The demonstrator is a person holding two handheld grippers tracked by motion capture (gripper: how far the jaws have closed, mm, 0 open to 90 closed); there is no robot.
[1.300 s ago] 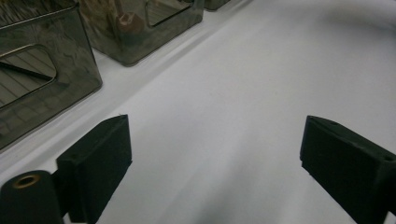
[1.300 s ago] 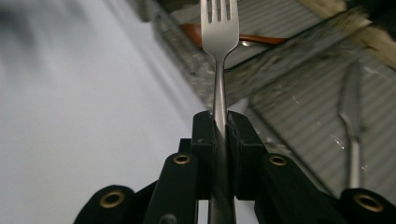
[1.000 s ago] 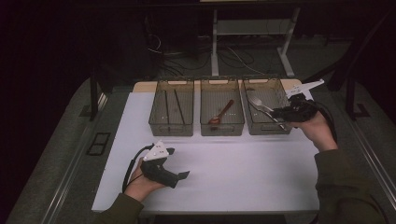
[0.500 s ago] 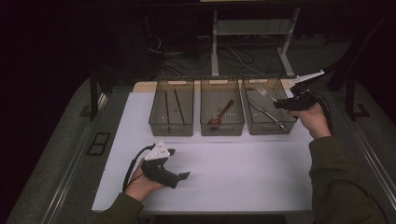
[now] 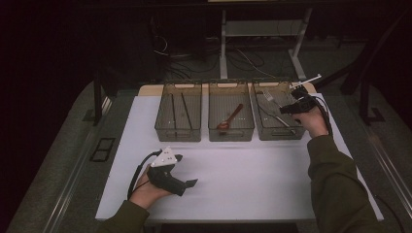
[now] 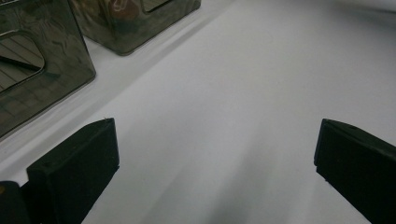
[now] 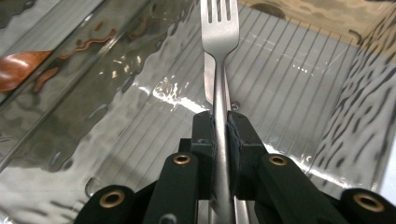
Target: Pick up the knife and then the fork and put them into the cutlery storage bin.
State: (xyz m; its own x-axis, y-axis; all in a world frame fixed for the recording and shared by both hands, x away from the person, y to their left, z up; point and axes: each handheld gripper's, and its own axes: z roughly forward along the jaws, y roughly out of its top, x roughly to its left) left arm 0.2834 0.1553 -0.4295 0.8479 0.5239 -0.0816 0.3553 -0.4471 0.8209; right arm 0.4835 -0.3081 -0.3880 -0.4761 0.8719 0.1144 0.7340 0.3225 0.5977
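Observation:
My right gripper (image 5: 285, 108) is shut on the handle of a silver fork (image 5: 268, 97), which it holds over the right-hand clear bin (image 5: 296, 132). In the right gripper view the fork (image 7: 219, 28) runs straight up from between the pads of my right gripper (image 7: 220, 133), tines pointing away, just above the bin's ribbed floor (image 7: 289, 74). Another silver utensil (image 7: 208, 86) lies under it in the bin. My left gripper (image 5: 187, 181) rests on the white mat (image 5: 252, 170) at the front left. Its jaws stand wide open with nothing between them, as the left gripper view (image 6: 215, 177) shows.
Three clear bins stand in a row at the back of the mat. The left bin (image 5: 165, 131) holds dark chopsticks (image 5: 185, 109). The middle bin (image 5: 214, 132) holds a wooden spoon (image 5: 230, 118). A dark floor with cables and table legs lies beyond the table.
My right gripper has carried the fork a little to the left and down over the right bin. The left gripper has stayed where it was.

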